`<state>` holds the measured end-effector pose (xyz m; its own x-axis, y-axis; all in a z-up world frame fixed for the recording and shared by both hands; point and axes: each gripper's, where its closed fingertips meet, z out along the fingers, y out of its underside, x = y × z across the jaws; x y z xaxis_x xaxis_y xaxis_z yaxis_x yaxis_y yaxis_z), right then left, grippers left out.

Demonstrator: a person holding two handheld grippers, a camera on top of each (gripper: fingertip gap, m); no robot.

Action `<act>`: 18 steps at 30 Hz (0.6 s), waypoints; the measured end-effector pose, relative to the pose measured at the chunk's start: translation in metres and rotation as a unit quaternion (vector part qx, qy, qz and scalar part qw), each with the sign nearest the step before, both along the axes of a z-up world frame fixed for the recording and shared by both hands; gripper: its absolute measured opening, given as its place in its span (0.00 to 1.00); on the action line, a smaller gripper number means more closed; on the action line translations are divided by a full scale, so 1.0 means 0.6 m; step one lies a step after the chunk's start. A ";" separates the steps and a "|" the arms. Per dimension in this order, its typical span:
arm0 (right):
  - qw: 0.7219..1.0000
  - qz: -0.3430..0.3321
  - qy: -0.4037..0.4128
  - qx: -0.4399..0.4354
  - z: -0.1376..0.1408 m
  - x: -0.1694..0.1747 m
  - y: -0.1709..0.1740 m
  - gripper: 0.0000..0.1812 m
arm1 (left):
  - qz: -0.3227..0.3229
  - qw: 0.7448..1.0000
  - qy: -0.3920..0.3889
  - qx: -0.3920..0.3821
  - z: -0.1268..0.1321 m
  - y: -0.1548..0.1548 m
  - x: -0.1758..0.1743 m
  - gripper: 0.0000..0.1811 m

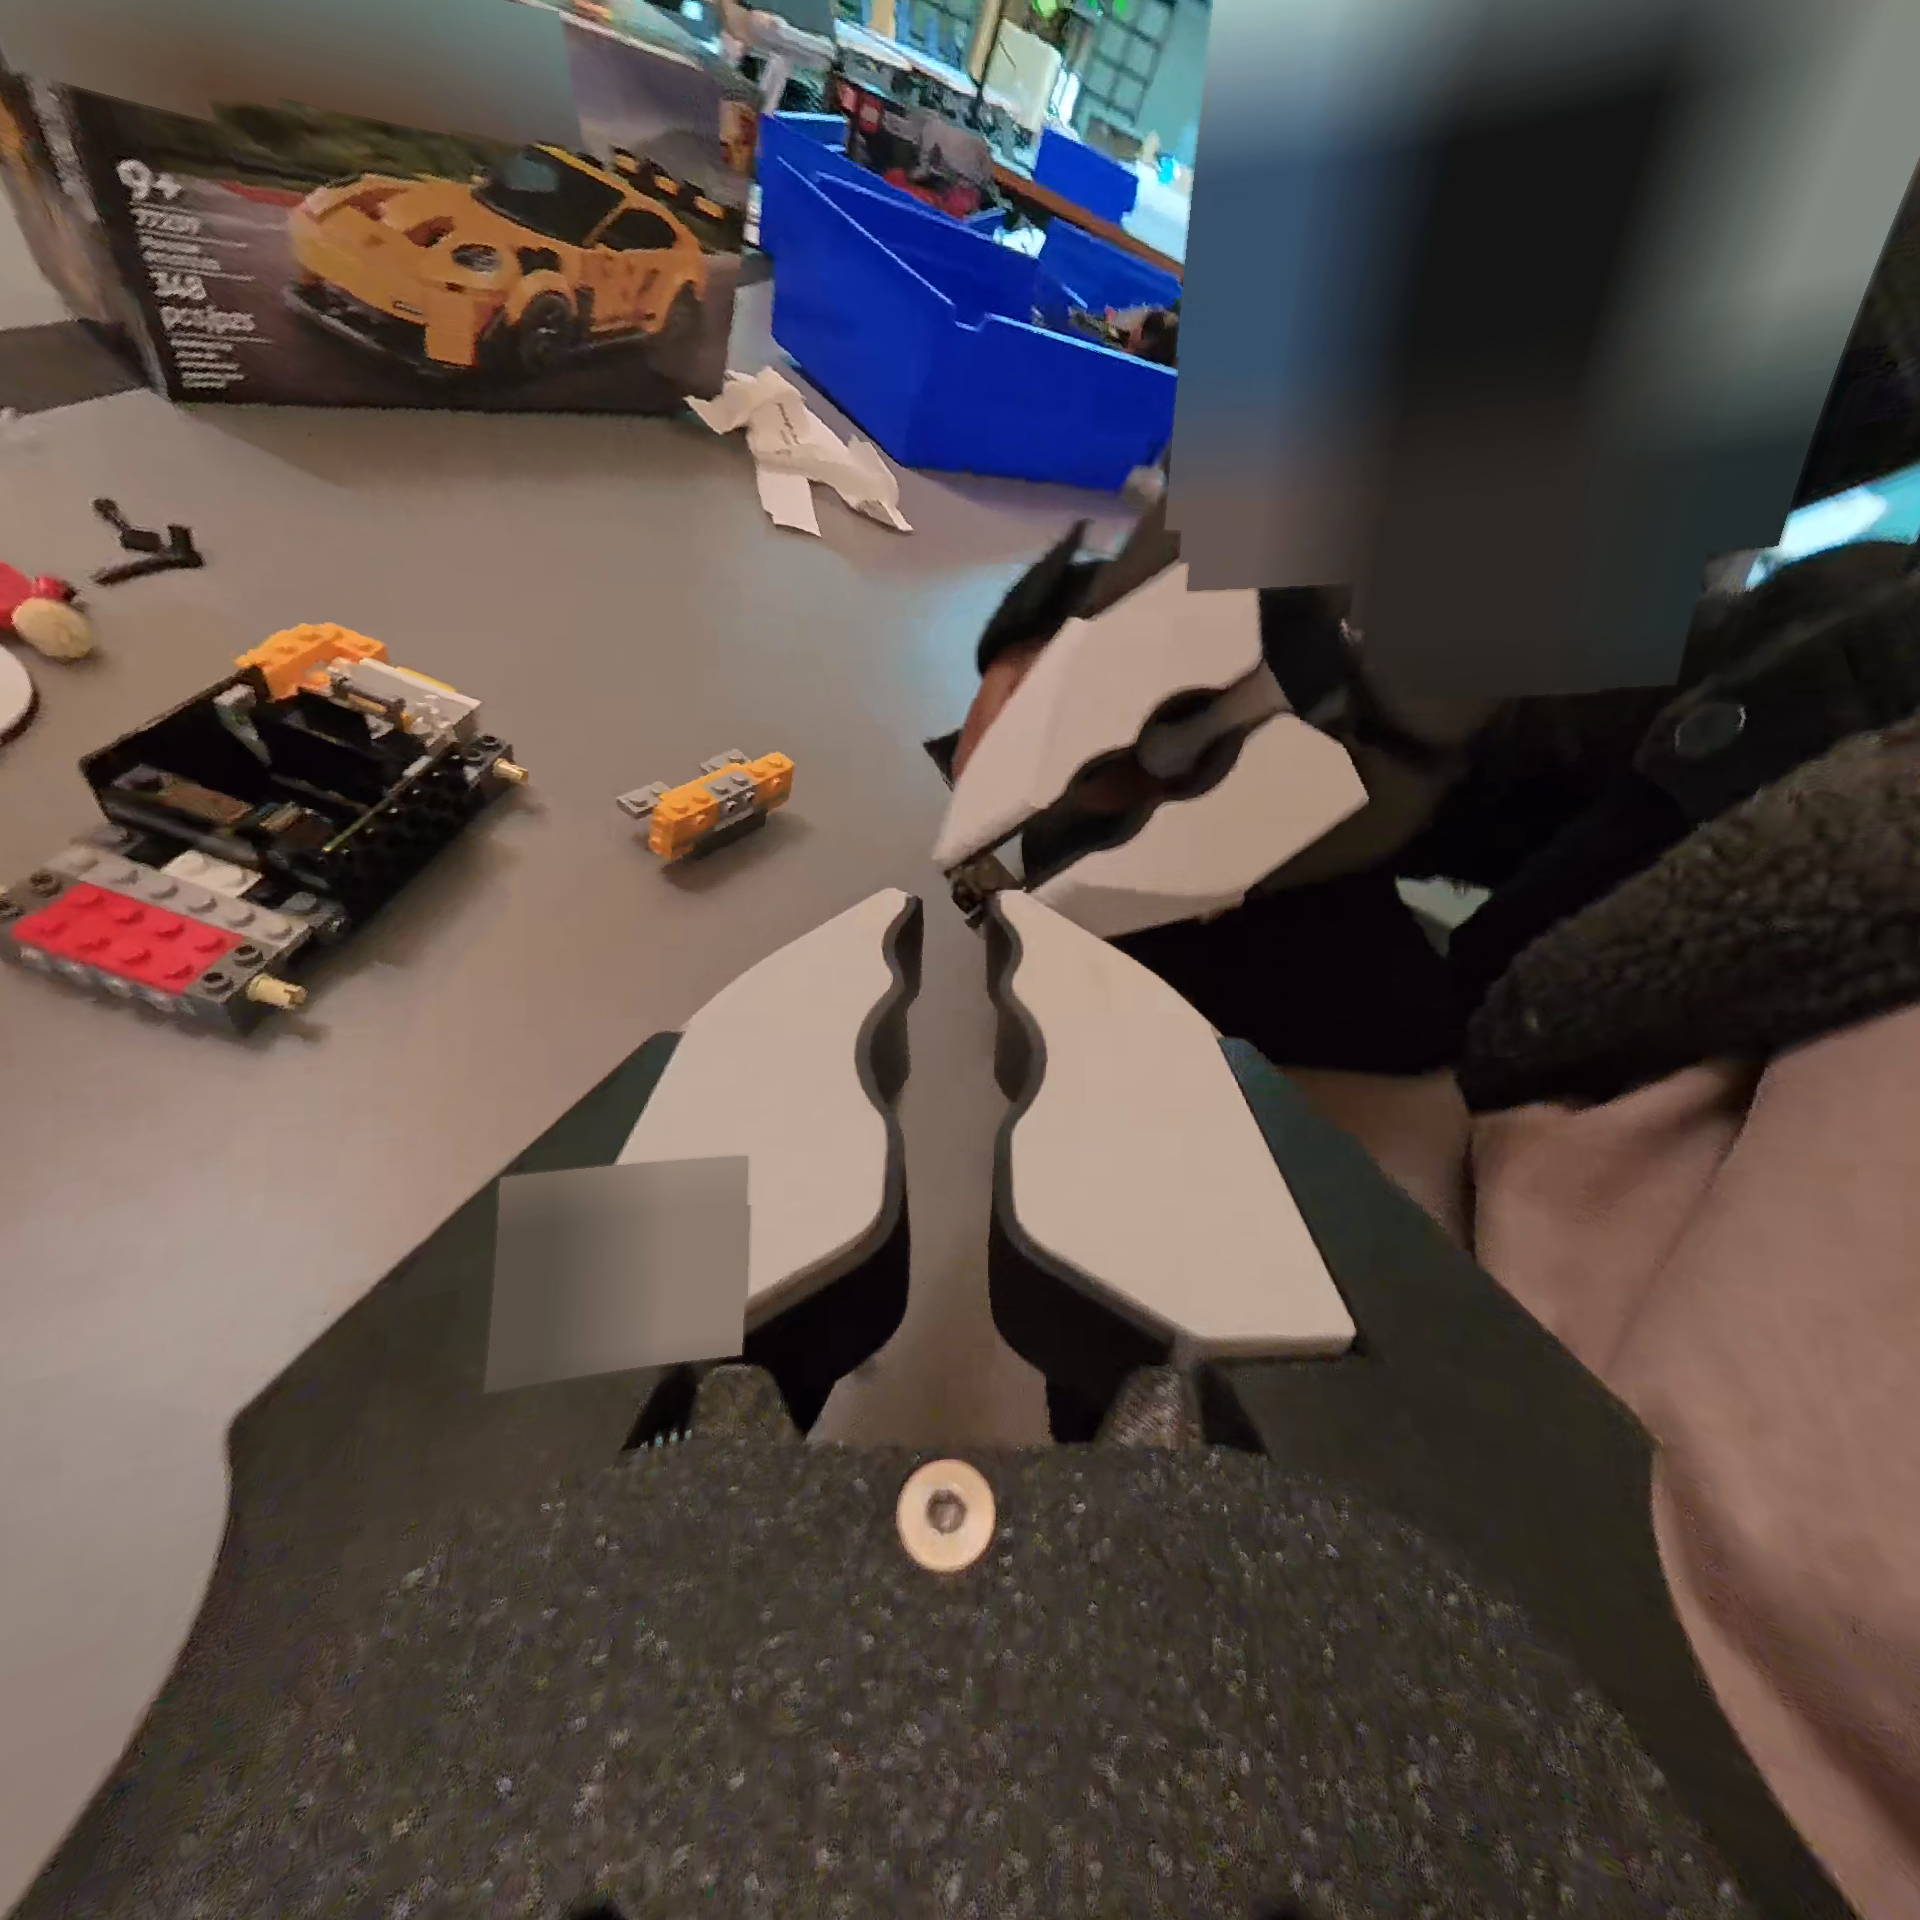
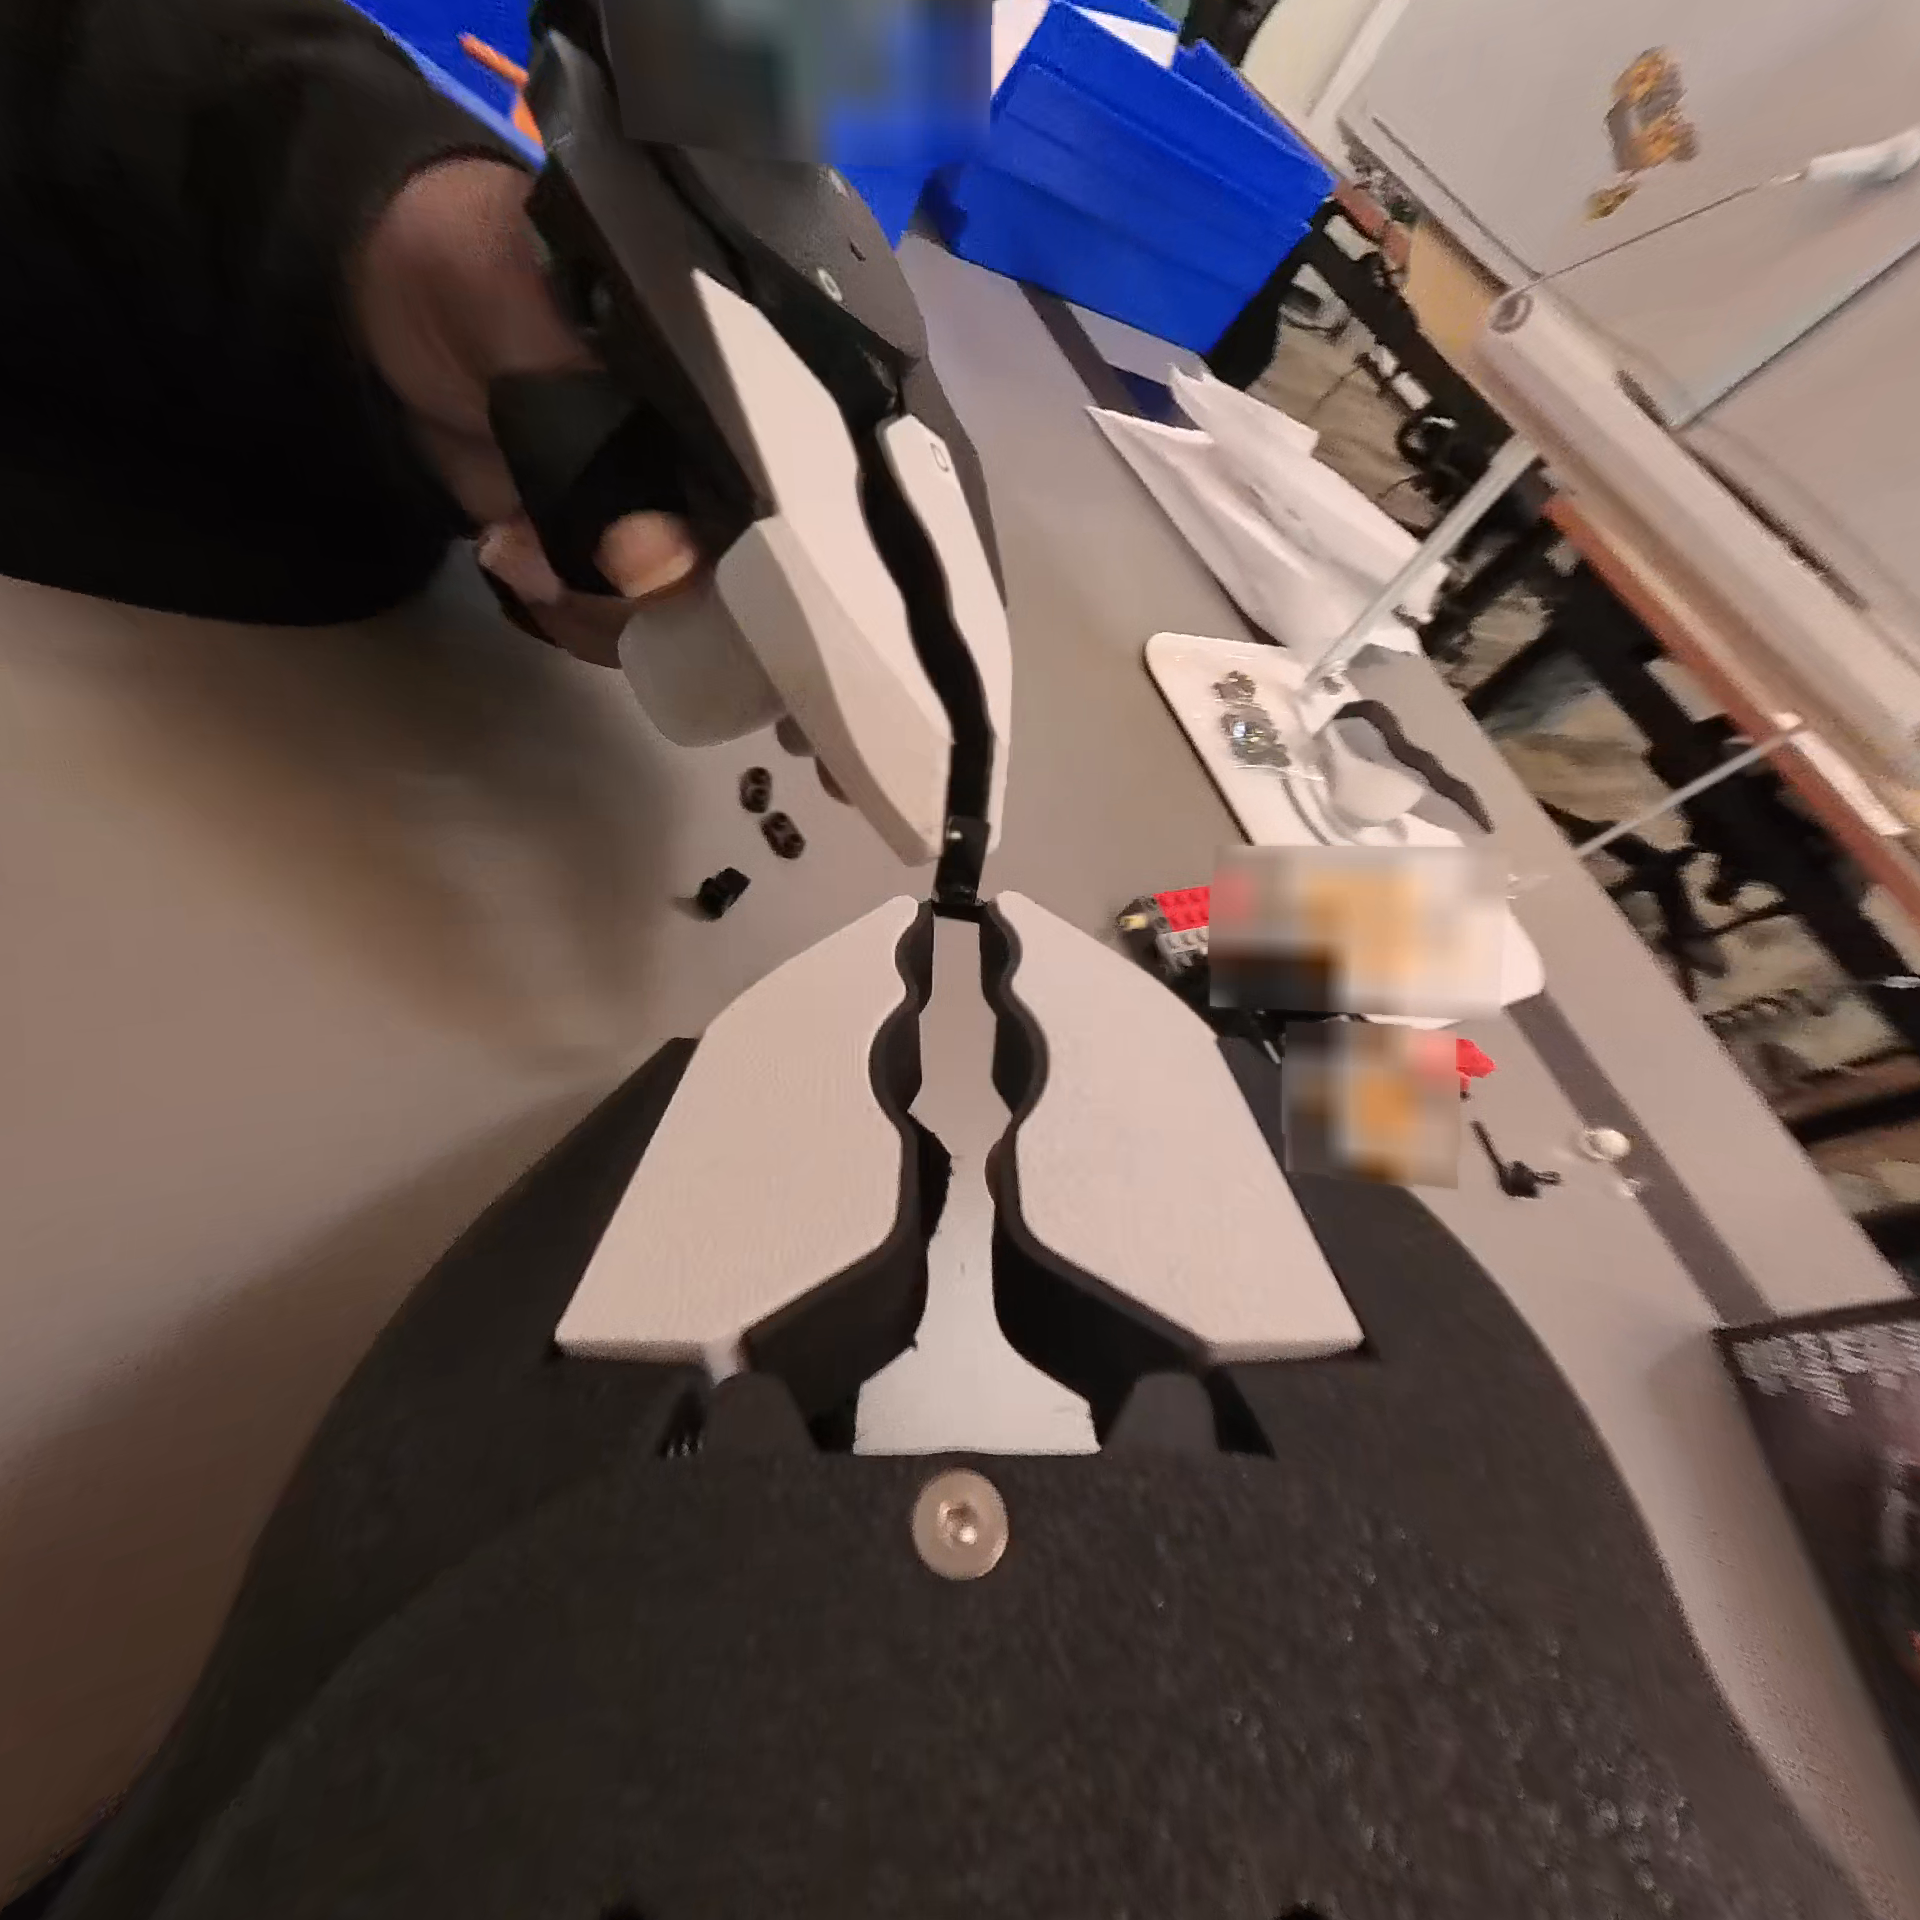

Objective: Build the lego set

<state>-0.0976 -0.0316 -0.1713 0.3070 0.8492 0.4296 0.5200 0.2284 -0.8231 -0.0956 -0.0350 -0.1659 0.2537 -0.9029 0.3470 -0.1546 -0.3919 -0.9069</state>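
My right gripper (image 2: 958, 907) is shut on a small black lego piece (image 2: 957, 883), which spans the gap between its fingertips. In the left wrist view the same gripper (image 1: 977, 878) comes in from the right with the dark piece (image 1: 971, 896) pinched at its tips. My left gripper (image 1: 951, 906) is open: bare table shows between its fingers, and the piece only meets the tip of its right finger (image 1: 1003, 914). In the right wrist view the left gripper (image 2: 961, 831) comes down from above, tips at the piece's top end. The part-built black car chassis (image 1: 239, 821) with a red plate lies to the left.
An orange and grey sub-assembly (image 1: 717, 805) lies on the grey table (image 1: 520, 1039). The set's box (image 1: 416, 260), blue bins (image 1: 966, 343) and crumpled paper (image 1: 810, 447) stand at the back. Small black parts (image 2: 769, 810) and a white tray (image 2: 1195, 675) lie nearby. A person's sleeve (image 1: 1714, 935) is at the right. Less than 4 cm separates the two grippers' tips.
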 end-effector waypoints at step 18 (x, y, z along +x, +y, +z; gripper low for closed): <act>0.981 0.112 0.012 -0.156 -0.012 -0.005 -0.040 0.08 | -0.075 0.992 0.043 0.089 -0.008 -0.027 -0.008 0.00</act>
<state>-0.1008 -0.0556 -0.1785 0.1043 0.9855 0.1336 0.4647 0.0705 -0.8827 -0.1003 -0.0515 -0.1710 0.1333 -0.9778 0.1615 -0.2790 -0.1934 -0.9406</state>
